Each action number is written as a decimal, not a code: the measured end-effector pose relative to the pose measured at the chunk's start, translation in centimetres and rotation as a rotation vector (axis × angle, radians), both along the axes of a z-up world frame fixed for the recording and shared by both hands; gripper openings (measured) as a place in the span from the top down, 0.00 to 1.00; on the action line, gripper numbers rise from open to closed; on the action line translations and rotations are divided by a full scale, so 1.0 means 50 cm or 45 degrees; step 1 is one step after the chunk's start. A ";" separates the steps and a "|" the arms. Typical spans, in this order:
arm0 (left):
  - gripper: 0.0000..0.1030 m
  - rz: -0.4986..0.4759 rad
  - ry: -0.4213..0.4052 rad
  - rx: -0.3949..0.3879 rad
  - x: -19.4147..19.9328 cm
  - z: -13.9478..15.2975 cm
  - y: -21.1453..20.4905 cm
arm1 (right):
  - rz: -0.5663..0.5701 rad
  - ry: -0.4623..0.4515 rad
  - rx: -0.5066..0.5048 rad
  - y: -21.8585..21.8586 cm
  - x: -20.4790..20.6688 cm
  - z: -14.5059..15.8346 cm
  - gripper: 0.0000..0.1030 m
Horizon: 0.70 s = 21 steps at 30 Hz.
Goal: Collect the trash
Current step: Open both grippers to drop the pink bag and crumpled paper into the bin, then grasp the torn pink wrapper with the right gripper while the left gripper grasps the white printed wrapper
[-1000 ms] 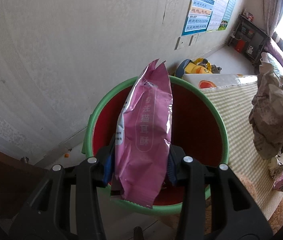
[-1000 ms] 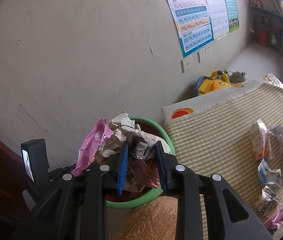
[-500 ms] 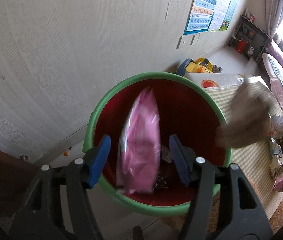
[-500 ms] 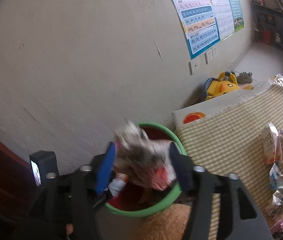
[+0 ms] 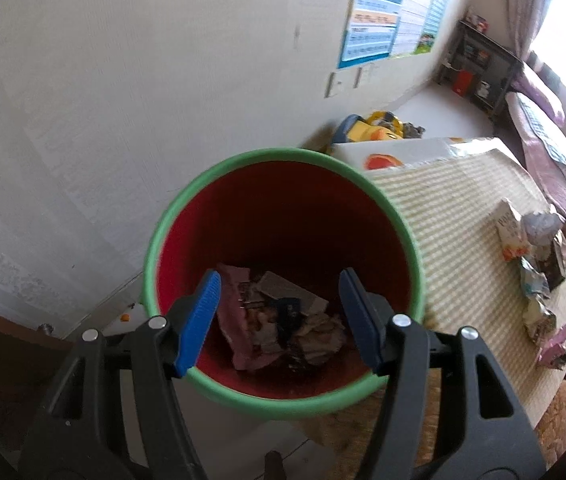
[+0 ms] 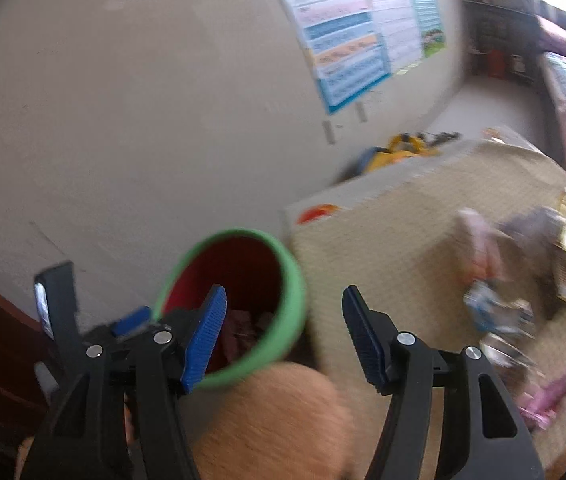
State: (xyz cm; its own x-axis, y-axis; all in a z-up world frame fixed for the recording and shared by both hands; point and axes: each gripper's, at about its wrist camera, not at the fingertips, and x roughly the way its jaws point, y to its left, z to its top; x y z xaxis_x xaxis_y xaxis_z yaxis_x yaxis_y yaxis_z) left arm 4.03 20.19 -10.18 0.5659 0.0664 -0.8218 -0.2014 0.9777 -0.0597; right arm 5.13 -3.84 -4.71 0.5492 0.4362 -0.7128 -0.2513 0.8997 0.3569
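A bucket with a green rim [image 5: 283,156] and red inside stands by the wall next to the table. At its bottom lie a pink snack bag [image 5: 239,332], crumpled paper [image 5: 323,336] and other scraps. My left gripper [image 5: 280,280] hangs open over the bucket's mouth with nothing between its blue pads. In the blurred right wrist view, my right gripper [image 6: 283,294] is open and empty, straddling the bucket's right rim [image 6: 239,234] and the table edge. More trash [image 5: 535,280] lies on the table, also visible as blurred wrappers [image 6: 523,280].
The table wears a green-striped cloth [image 5: 443,220]. A brown plush thing [image 6: 275,420] sits at its near corner, just below the bucket. A yellow toy [image 5: 379,128] lies on the floor behind. The wall is close on the left. A pink wrapper [image 5: 559,340] lies near the table's front.
Both grippers opened. The pink bag fell from the left one and the crumpled paper from the right one into the bucket. The right gripper then swung right toward the table.
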 end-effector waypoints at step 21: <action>0.39 -0.416 0.067 -0.108 0.000 0.030 -0.316 | -0.677 0.440 0.116 -0.420 -0.093 -0.237 0.31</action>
State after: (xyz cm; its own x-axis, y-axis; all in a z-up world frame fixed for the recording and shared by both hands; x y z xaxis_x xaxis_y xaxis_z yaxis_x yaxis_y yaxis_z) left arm 4.01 4.39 -8.70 0.5023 -0.1814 -0.8454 0.1164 0.9830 -0.1418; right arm 0.48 -24.86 -16.57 0.4525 0.2347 -0.8603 0.3641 0.8320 0.4185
